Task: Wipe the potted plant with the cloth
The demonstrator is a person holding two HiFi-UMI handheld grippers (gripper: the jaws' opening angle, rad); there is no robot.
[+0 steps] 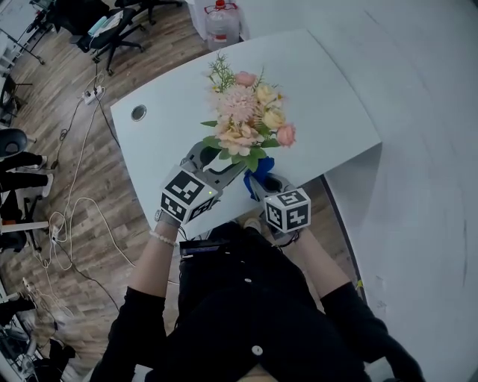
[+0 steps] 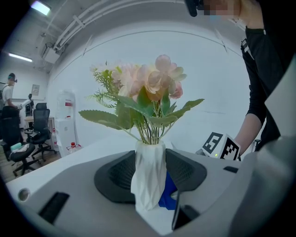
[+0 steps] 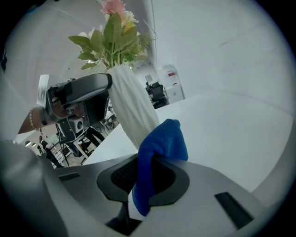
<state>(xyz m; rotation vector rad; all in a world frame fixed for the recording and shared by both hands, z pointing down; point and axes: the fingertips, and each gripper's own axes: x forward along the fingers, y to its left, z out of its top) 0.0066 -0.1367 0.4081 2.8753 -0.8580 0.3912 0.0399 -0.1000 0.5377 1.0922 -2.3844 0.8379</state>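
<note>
A white ribbed vase [image 2: 149, 178] [image 3: 132, 109] with pink and yellow artificial flowers [image 1: 246, 116] and green leaves stands near the front edge of the white table [image 1: 314, 89]. My left gripper [image 1: 215, 168] [image 2: 150, 173] is shut on the vase, one pad on each side. My right gripper [image 1: 261, 185] [image 3: 149, 178] is shut on a blue cloth [image 3: 159, 150] [image 1: 259, 170] [image 2: 167, 192]. The cloth's top lies against the vase's lower right side. In the head view the bouquet hides the vase.
A round cable hole [image 1: 139, 113] sits in the table's left part. Beyond the table's far end stands a water bottle [image 1: 222, 22]. Office chairs [image 1: 104, 30] and cables [image 1: 71, 201] lie on the wooden floor at left. A white wall [image 1: 433, 149] runs along the right.
</note>
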